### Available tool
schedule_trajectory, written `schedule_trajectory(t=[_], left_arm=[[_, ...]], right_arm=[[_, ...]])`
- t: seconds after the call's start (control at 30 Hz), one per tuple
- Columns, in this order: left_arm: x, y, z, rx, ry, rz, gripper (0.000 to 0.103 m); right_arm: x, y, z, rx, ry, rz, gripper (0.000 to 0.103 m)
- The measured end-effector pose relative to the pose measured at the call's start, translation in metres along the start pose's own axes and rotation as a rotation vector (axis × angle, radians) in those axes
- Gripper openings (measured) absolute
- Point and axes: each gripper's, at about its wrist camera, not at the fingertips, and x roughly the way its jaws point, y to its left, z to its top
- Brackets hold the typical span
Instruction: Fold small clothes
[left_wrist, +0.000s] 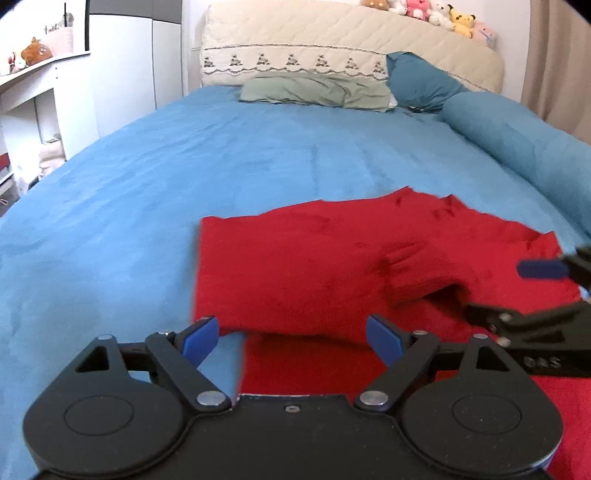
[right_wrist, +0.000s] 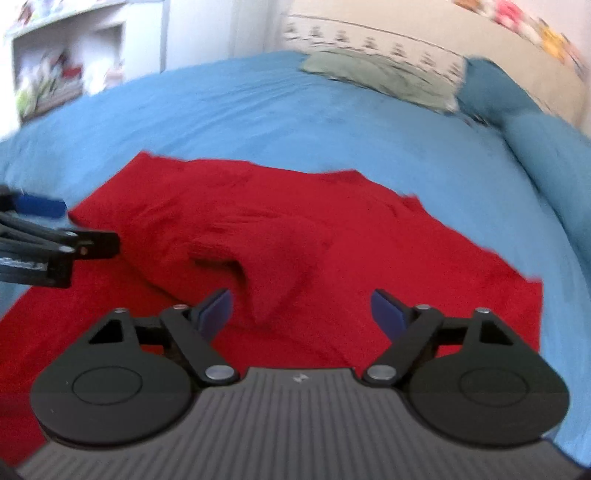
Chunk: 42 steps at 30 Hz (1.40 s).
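A red knit sweater (left_wrist: 314, 266) lies spread on the blue bedspread (left_wrist: 129, 192), with one sleeve (left_wrist: 417, 273) folded across its body. It also shows in the right wrist view (right_wrist: 332, 240), sleeve (right_wrist: 273, 251) on top. My left gripper (left_wrist: 291, 341) is open and empty, hovering over the sweater's near left edge. My right gripper (right_wrist: 301, 314) is open and empty, just above the sweater's near part. The right gripper shows at the right of the left wrist view (left_wrist: 517, 291); the left gripper shows at the left of the right wrist view (right_wrist: 74, 225).
A green pillow (left_wrist: 314, 90) and a teal pillow (left_wrist: 421, 81) lie at the headboard (left_wrist: 332, 40). A rolled teal blanket (left_wrist: 517, 144) runs along the bed's right side. White shelves (left_wrist: 33, 110) stand left of the bed. Plush toys (left_wrist: 436, 13) sit on the headboard.
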Motion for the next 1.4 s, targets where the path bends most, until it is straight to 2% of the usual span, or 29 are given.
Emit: schedule_trajectory(t=[0.07,0.2,0.27,0.3,0.33,0.37,0.43,0.53,0.63,0.77,0.87,0.97,1.0,1.03,1.17,1.3,1.37,1.4], left_arm=[[-0.001,0.008,-0.003,0.003,0.012,0.013,0.090],[0.002,0.016,-0.007,0.018,0.016,0.035,0.090],[0.004,0.019,-0.009,0.018,0.024,0.042,0.090],[0.006,0.021,-0.009,0.013,0.029,0.042,0.090],[0.008,0.022,-0.009,0.011,0.035,0.039,0.090],[0.010,0.022,-0.009,0.013,0.045,0.036,0.090],[0.013,0.023,-0.010,0.024,0.065,0.040,0.090],[0.016,0.023,-0.012,0.038,0.068,0.045,0.090],[0.021,0.025,-0.013,0.023,0.076,0.045,0.090],[0.027,0.026,-0.014,0.012,0.091,0.057,0.090],[0.032,0.027,-0.014,0.016,0.103,0.066,0.090],[0.036,0.028,-0.014,0.011,0.120,0.068,0.090],[0.035,0.028,-0.013,0.004,0.118,0.066,0.090],[0.035,0.028,-0.013,-0.002,0.115,0.064,0.090],[0.036,0.028,-0.012,0.003,0.109,0.069,0.090],[0.038,0.028,-0.011,0.002,0.106,0.076,0.090],[0.041,0.028,-0.010,0.006,0.113,0.081,0.090],[0.043,0.028,-0.011,0.010,0.117,0.084,0.090]], right_arm=[[0.010,0.016,0.007,-0.078,-0.001,-0.026,0.093],[0.030,0.044,0.015,-0.236,-0.004,-0.083,0.079],[0.042,0.055,0.016,-0.317,0.002,-0.099,0.063],[0.048,0.058,0.017,-0.347,0.001,-0.106,0.039],[0.052,0.059,0.019,-0.365,0.001,-0.114,0.024],[0.053,0.055,0.022,-0.348,0.007,-0.111,0.022],[0.046,0.037,0.031,-0.235,-0.019,-0.097,0.022],[0.028,-0.007,0.037,0.009,-0.070,-0.114,0.021],[0.024,-0.055,0.021,0.263,-0.040,-0.093,0.022],[0.045,-0.078,-0.015,0.352,0.061,-0.046,0.022],[0.051,-0.084,-0.031,0.418,0.045,-0.004,0.026],[0.052,-0.088,-0.034,0.468,0.030,-0.008,0.048],[0.051,-0.091,-0.035,0.485,0.026,-0.008,0.064],[0.051,-0.092,-0.036,0.507,0.021,0.003,0.073],[0.049,-0.096,-0.039,0.539,0.006,0.016,0.073],[0.041,-0.105,-0.045,0.646,-0.017,0.038,0.069],[0.043,-0.104,-0.043,0.638,-0.001,0.011,0.046],[0.044,-0.103,-0.040,0.618,0.017,-0.013,0.029]])
